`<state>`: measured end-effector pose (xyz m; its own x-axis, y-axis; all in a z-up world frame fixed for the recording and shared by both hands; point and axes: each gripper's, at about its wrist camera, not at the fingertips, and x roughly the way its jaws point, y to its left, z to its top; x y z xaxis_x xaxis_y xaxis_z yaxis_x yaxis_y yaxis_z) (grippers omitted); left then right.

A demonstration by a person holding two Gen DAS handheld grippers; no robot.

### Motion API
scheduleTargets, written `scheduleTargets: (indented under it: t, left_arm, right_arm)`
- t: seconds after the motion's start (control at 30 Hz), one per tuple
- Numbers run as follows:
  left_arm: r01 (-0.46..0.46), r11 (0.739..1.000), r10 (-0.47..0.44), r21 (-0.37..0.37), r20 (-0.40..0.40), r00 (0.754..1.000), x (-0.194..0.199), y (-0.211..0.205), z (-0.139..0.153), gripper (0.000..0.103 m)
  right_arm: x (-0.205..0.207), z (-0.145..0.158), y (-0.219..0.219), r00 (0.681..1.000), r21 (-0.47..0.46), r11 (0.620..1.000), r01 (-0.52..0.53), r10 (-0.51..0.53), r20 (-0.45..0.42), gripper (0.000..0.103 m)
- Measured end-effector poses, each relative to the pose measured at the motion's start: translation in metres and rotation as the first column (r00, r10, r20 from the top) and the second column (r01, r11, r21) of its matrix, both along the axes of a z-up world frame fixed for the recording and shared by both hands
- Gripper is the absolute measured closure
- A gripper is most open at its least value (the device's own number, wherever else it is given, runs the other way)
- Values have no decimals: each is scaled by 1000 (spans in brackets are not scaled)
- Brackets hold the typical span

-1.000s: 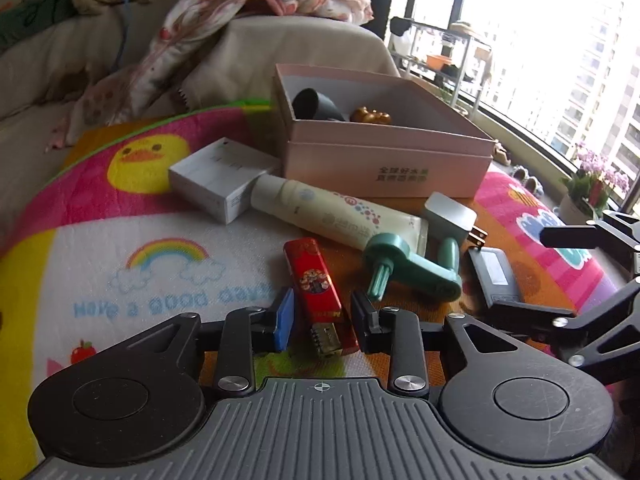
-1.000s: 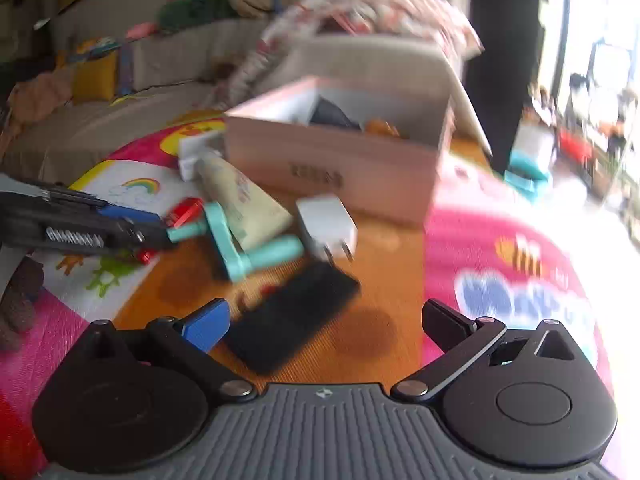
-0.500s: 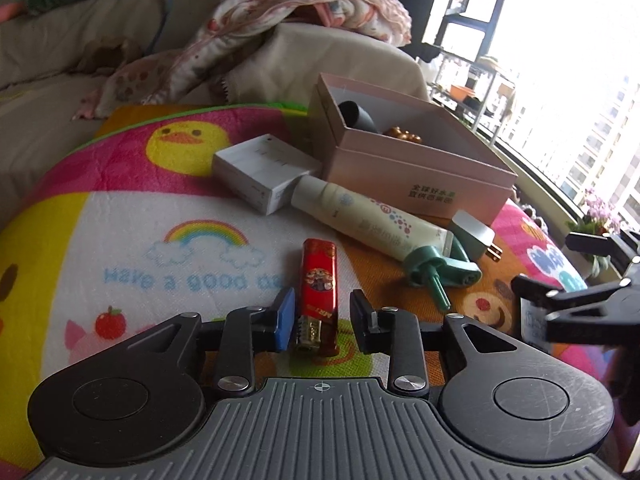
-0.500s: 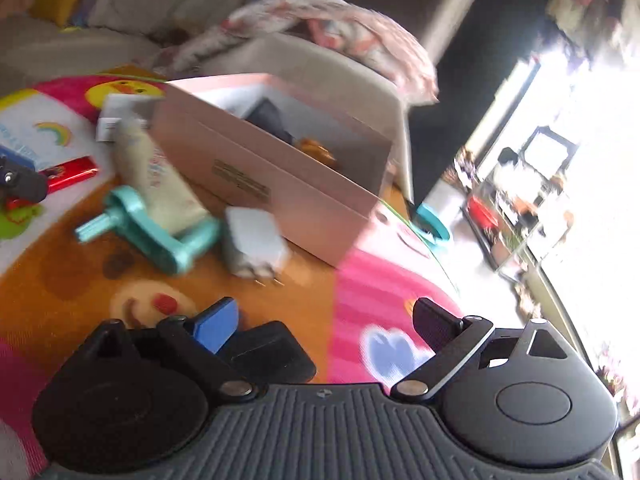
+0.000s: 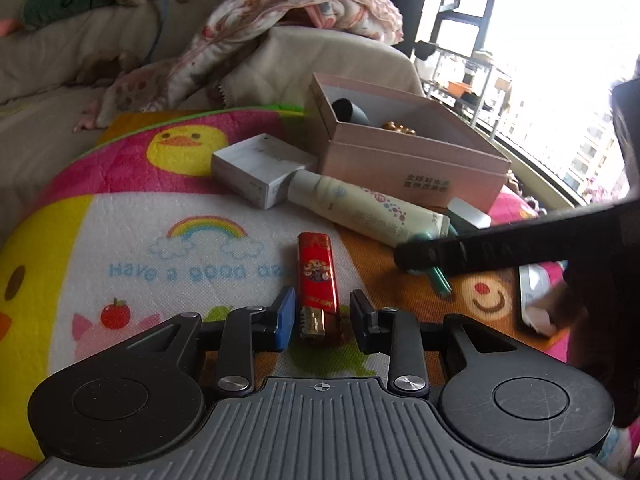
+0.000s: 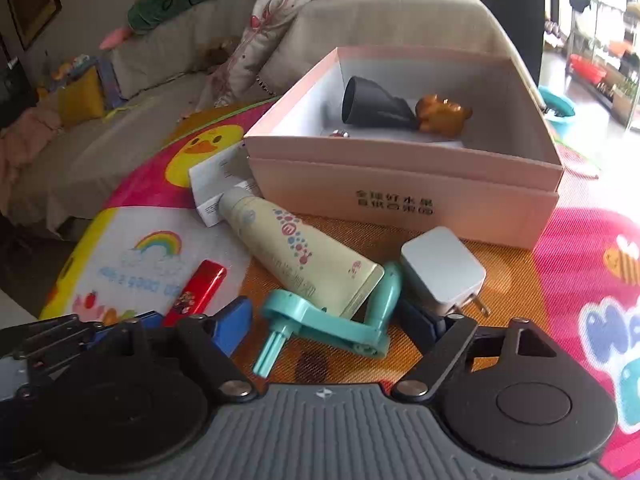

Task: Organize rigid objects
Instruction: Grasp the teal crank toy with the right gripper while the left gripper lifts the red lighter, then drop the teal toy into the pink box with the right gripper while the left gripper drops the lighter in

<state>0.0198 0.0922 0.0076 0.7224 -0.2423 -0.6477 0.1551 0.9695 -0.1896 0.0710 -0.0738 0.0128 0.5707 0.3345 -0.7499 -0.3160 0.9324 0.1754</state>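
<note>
A red lighter (image 5: 318,280) lies on the play mat, its metal end between the open fingers of my left gripper (image 5: 322,316); it also shows in the right wrist view (image 6: 198,292). My right gripper (image 6: 328,328) is open, its fingers either side of a teal tube-squeezer (image 6: 332,320) that sits on the end of a cream tube (image 6: 296,256). A white charger (image 6: 442,272) lies beside it. The open pink box (image 6: 400,184) holds a black nozzle (image 6: 376,104) and a brown toy (image 6: 442,114).
A small white box (image 5: 260,168) lies left of the pink box. A sofa with a floral blanket (image 5: 288,12) stands behind the mat. A flat grey object (image 5: 534,292) lies at the right of the left wrist view, partly hidden by the right gripper's finger (image 5: 500,248).
The right gripper swung back over the mat and came down around the teal squeezer; the black flat object has left its view. The left gripper stays around the lighter's end.
</note>
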Motion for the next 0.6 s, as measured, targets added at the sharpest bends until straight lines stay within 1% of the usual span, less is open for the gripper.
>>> scheduleTargets:
  t: [0.07, 0.13, 0.2, 0.3, 0.33, 0.37, 0.4, 0.47, 0.53, 0.6]
  left_arm:
    - [-11, 1000, 11, -11, -12, 1000, 10, 0, 1, 70]
    - [-11, 1000, 11, 12, -19, 1000, 20, -5, 2, 70]
    - [5, 998, -4, 69, -13, 1000, 26, -14, 2, 70]
    - [49, 981, -51, 190, 4, 999, 21, -30, 1, 70]
    - [71, 974, -74, 216, 5, 997, 17, -34, 2, 74]
    - [101, 970, -104, 221, 0, 995, 14, -36, 3, 76]
    - [134, 969, -135, 209, -9, 991, 11, -36, 4, 76]
    - [171, 969, -171, 176, -15, 985, 6, -34, 5, 76]
    - [190, 972, -190, 137, -16, 982, 4, -33, 7, 76]
    - [192, 978, -193, 78, 5, 981, 8, -30, 15, 76]
  right_arm:
    - [-8, 0, -4, 1000, -25, 999, -20, 21, 20, 32]
    - [-18, 2, -15, 999, -41, 999, -26, 27, 21, 32]
    - [-26, 3, -24, 999, -56, 998, -27, 28, 17, 32]
    - [-42, 7, -39, 998, -104, 994, -37, 41, 39, 32]
    - [-48, 8, -44, 997, -123, 991, -46, 53, 53, 32]
    - [-54, 10, -48, 996, -142, 988, -57, 67, 64, 32]
    - [-59, 10, -52, 994, -158, 985, -67, 79, 70, 32]
    - [-67, 13, -61, 992, -172, 982, -79, 94, 81, 32]
    - [-72, 19, -69, 991, -162, 984, -78, 94, 93, 32]
    - [-72, 26, -76, 989, -137, 988, -69, 86, 121, 33]
